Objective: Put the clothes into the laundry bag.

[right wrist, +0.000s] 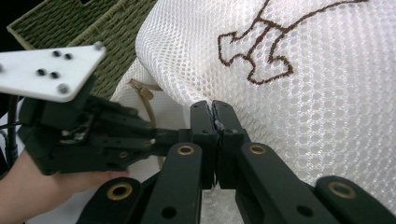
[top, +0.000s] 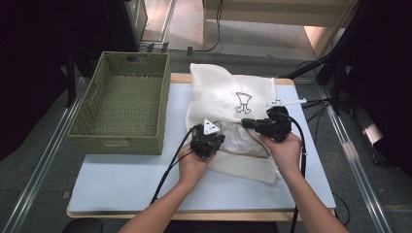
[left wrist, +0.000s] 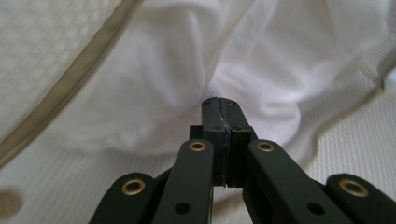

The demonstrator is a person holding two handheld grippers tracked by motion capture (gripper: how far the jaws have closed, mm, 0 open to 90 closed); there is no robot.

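The left gripper has its jaws pressed together, pad against pad down the middle seam in the left gripper view. Its tip sits low centre in that frame, pushed against a soft fold of white cloth; whether any cloth is caught between the pads cannot be told. To the upper left of that frame runs the bag edge, fine mesh bordered by a beige trim band.

The right gripper is likewise closed, jaws meeting at the centre of the right gripper view, with its tip at the lower edge of the mesh; whether it nips the mesh cannot be told. Above and to the right of the tip the bag fills the frame, with a brown stitched outline at upper centre. At the left of that frame the left gripper lies level, pointing right toward the right one's jaws, its white three-cornered plate on top and a hand beneath it.

In the high view both grippers meet at the centre of the frame, at the near part of the bag, the left hand lower left of the right hand. The bag lies on the table, centre to upper right. A green woven basket stands at the left of the table, just beside the bag.
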